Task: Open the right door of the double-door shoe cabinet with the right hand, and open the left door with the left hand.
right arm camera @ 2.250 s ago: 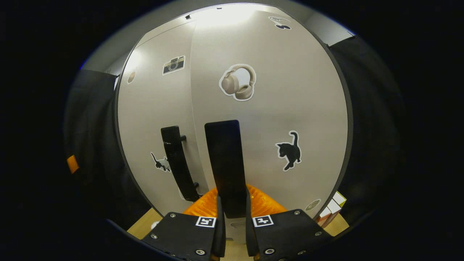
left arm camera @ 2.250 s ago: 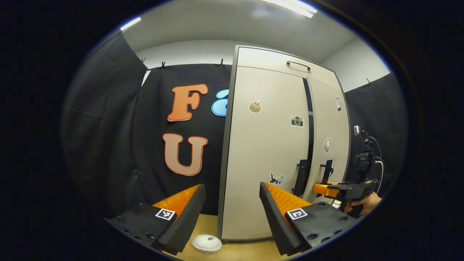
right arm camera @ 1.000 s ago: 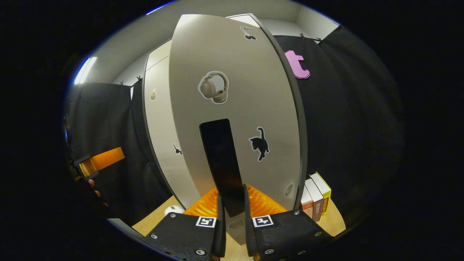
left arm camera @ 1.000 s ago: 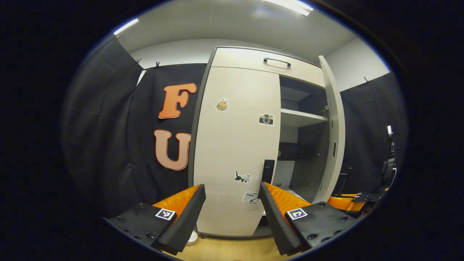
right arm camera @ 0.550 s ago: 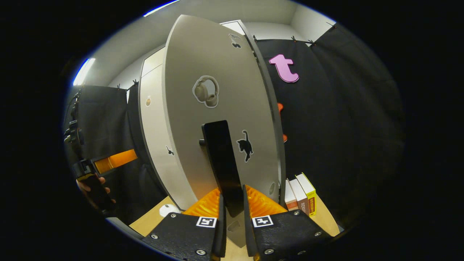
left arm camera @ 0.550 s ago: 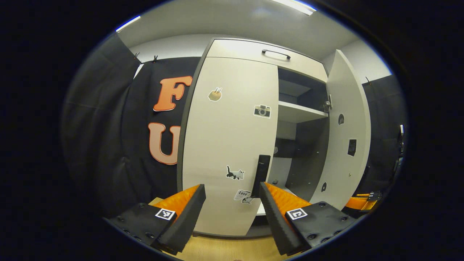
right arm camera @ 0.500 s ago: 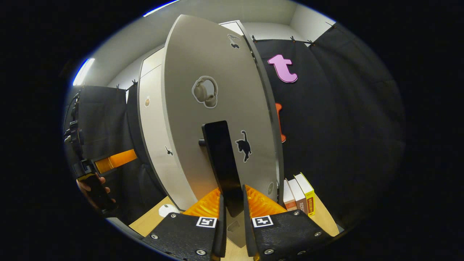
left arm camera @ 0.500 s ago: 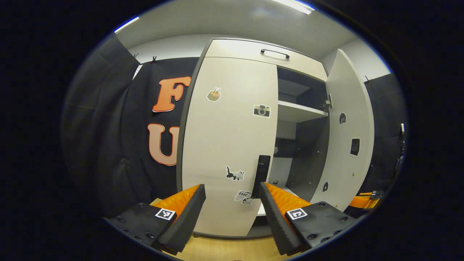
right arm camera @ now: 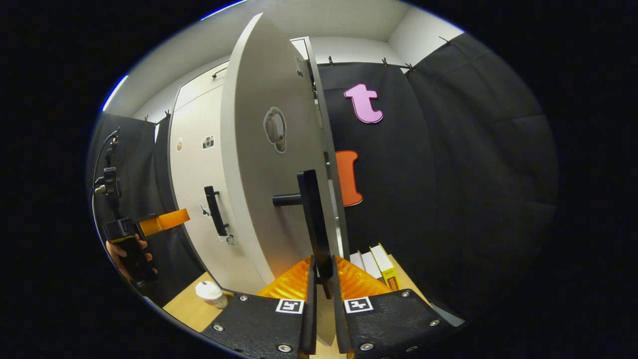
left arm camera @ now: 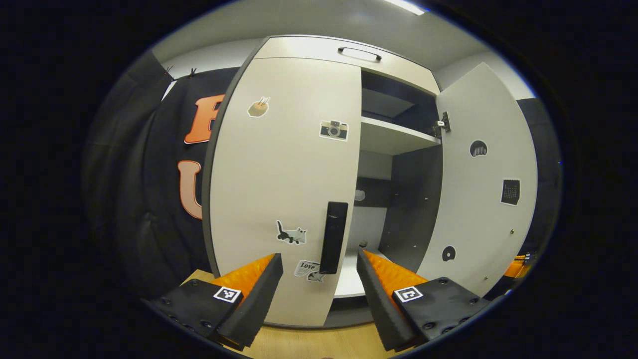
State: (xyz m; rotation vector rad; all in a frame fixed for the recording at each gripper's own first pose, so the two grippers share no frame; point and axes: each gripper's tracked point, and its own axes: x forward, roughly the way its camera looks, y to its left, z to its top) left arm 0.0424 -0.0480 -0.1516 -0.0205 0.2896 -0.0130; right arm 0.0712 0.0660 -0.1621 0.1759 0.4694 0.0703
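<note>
Cabinet (left arm camera: 309,47) stands at booth centre, R door (left arm camera: 481,184) swung wide, L door (left arm camera: 284,169) flat shut. R gripper (right arm camera: 321,286) is clamped on R handle (right arm camera: 313,224), both fingers pressing its lower end. L gripper (left arm camera: 319,279) has fingers spread apart, L handle (left arm camera: 333,237) near and just ahead between them but untouched. Step in hand looks like the L grab: best to bring the fingers either side of the bar, close squarely, then pull along the hinge arc, not straight back. Inside: a shelf (left arm camera: 394,139). Nearby: books (right arm camera: 379,262) by the R door's foot, a white cup (right arm camera: 209,293) on the floor (right arm camera: 187,306) left of the cabinet, possibly in the L door's sweep.
</note>
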